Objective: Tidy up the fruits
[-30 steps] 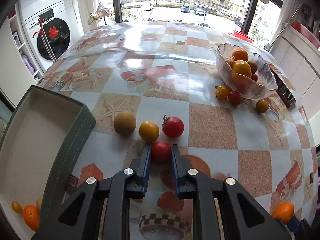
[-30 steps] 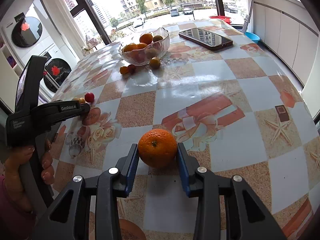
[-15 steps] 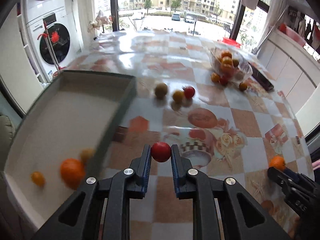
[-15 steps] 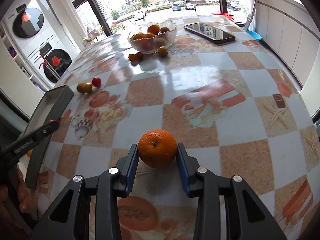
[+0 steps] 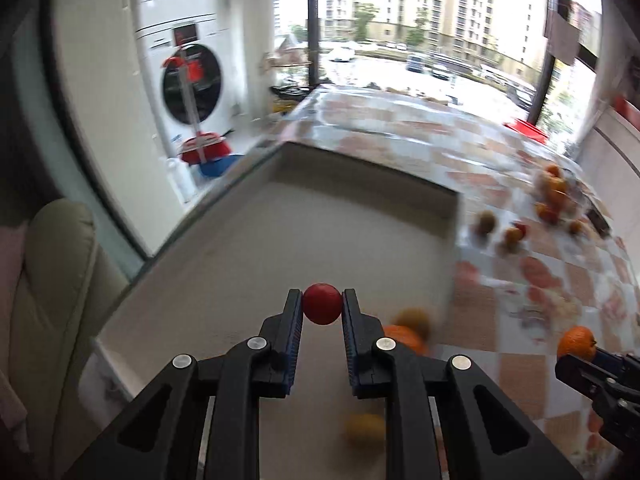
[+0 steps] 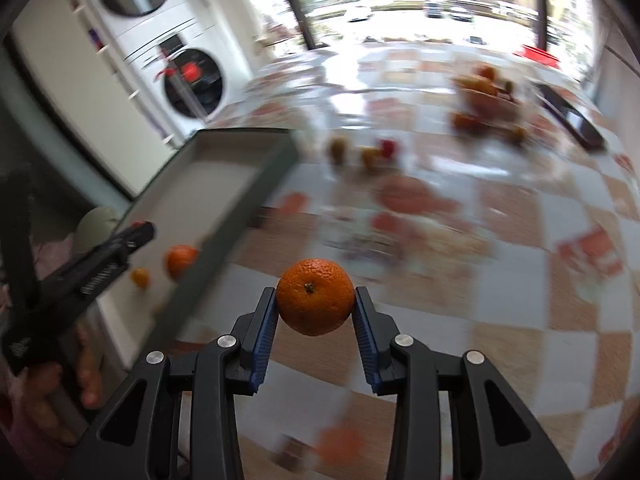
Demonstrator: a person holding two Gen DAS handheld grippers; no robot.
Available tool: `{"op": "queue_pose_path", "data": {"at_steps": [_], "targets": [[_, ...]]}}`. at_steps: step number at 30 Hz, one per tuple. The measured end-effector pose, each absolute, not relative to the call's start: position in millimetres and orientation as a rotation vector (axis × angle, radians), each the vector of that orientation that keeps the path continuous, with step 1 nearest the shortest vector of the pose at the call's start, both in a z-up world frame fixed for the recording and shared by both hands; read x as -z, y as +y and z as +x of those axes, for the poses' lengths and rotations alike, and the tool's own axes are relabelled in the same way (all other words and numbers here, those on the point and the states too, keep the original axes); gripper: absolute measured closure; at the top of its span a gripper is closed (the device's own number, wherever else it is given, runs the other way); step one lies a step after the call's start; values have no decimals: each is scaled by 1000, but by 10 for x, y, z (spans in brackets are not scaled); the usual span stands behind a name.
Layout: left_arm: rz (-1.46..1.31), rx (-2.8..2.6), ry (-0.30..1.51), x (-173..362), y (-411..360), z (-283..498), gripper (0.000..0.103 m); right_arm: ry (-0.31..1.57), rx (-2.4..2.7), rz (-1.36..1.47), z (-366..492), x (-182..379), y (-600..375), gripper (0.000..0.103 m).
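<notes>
Fruits are being gathered into a shallow box (image 5: 400, 184) with pale floor and dark outer wall, set at the table's edge. A small red fruit (image 5: 322, 303), likely a tomato, is clamped between the pads of the left gripper (image 5: 322, 308) and is held in the air above the box floor. An orange (image 6: 315, 297) is clamped between the blue pads of the right gripper (image 6: 316, 304), above the checked tablecloth (image 6: 520, 240) just beside the box's long wall, not yet over it. Both pairs of tongs are thus closed on fruit, the right pair standing wider because its load is larger.

Inside the box, an orange fruit (image 5: 402, 336) and two smaller yellowish ones are seen near the right wall, partly hidden by the left gripper's fingers; blur leaves their kind uncertain. Farther out on the cloth, three loose fruits (image 6: 362, 152) lie in a row, and beyond them a glass bowl (image 6: 486, 96) with more fruit and a dark phone (image 6: 570, 118).

The step in hand is judged to be the release of both fruits into the box. It is best done by lowering the red fruit close to the floor, on bare floor away from the fruit already there, before the tongs are parted, so that it neither bounces nor rolls. The orange should be carried clear over the wall first, then lowered likewise. The two grippers should be kept apart over the box so that neither knocks the other.
</notes>
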State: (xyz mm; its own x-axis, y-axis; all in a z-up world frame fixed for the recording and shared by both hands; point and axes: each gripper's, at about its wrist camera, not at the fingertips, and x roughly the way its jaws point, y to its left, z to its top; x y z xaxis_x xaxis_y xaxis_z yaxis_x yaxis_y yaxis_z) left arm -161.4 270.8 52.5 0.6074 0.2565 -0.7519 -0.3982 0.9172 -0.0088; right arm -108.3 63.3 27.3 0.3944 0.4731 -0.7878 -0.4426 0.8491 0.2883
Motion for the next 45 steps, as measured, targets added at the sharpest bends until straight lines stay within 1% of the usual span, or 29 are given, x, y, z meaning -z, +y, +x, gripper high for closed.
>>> {"op": "queue_pose_path", "data": {"at_steps": [4,9,15,16,17,18,19,20,21,22,24,29,32,35,38,45], "targets": [[-220,-424,849,-410,2965,-1632,82,1009,-648,5,-1055,-332,1105,62],[-241,-449,855,-307,3075,-1645,82,1022,-707,-10,-996,-354,1555,62],[-263,-463,857,-270,3159,-1671,82,1052,-752,-30,-879,-299,1849,61],[-260,-458,865,-255,3167,-1666,82,1054,-763,-28,-876,-308,1851,56],[-253,-453,870,-249,3160,-1655,82,1055,-770,-28,-877,-316,1867,39],[-241,-450,878,-237,3143,-1644,82,1049,-773,-28,-880,-335,1877,28],[-237,-451,882,-217,3137,-1632,72,1036,-765,-28,-879,-365,1873,20],[-235,-455,884,-206,3137,-1631,42,1017,-760,-28,-886,-397,1854,20],[-229,-463,876,-208,3121,-1643,26,1013,-764,-25,-903,-422,1847,20],[-218,-486,842,-230,3102,-1679,13,1011,-765,-21,-916,-440,1827,20],[-193,-505,761,-304,3050,-1750,13,1002,-746,-21,-925,-471,1750,19],[-111,-507,726,-387,2907,-1688,13,999,-650,-30,-910,-446,1434,18],[-84,-463,738,-352,2839,-1642,13,1000,-594,-6,-908,-414,1164,17],[-17,-444,798,-259,2705,-1579,13,1016,-518,34,-885,-346,839,17],[59,-465,781,-261,2594,-1581,13,1036,-434,71,-866,-259,499,17],[40,-446,779,-317,2453,-1645,13,1077,-174,104,-809,12,-357,17]]}}
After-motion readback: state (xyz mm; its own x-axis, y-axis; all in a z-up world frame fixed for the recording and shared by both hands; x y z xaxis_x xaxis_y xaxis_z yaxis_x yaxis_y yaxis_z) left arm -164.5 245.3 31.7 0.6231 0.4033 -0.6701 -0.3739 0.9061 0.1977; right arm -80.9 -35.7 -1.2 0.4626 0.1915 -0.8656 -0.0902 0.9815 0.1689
